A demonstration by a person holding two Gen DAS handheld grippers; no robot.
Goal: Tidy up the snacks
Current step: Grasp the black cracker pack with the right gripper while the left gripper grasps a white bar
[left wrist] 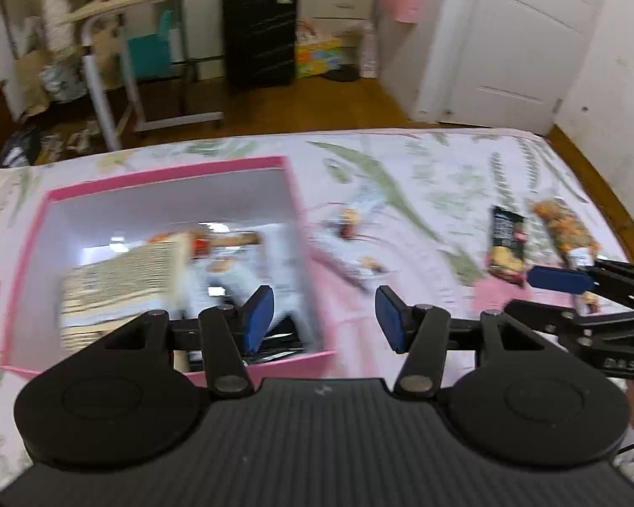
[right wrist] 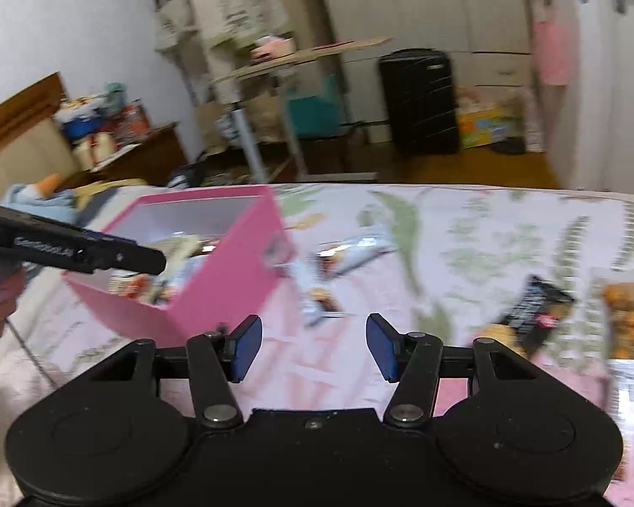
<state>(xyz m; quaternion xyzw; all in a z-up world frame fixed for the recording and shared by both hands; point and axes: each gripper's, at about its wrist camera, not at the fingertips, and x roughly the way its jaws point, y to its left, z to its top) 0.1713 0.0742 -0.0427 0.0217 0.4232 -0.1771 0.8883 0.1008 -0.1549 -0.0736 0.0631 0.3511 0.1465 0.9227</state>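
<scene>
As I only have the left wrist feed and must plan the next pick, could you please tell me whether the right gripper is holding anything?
Observer: No. In the right wrist view the right gripper is open, with nothing between its blue pads.
Operator: Thank you. What lies ahead of it?
Observer: A small, blurred white snack packet lies on the floral bedsheet just beyond the pads, to the right of the open pink cardboard box.
Operator: And how high does my left gripper sit against that box?
Observer: Seen from the side, the left gripper appears to hang above the box's rim, not down inside it.
</scene>
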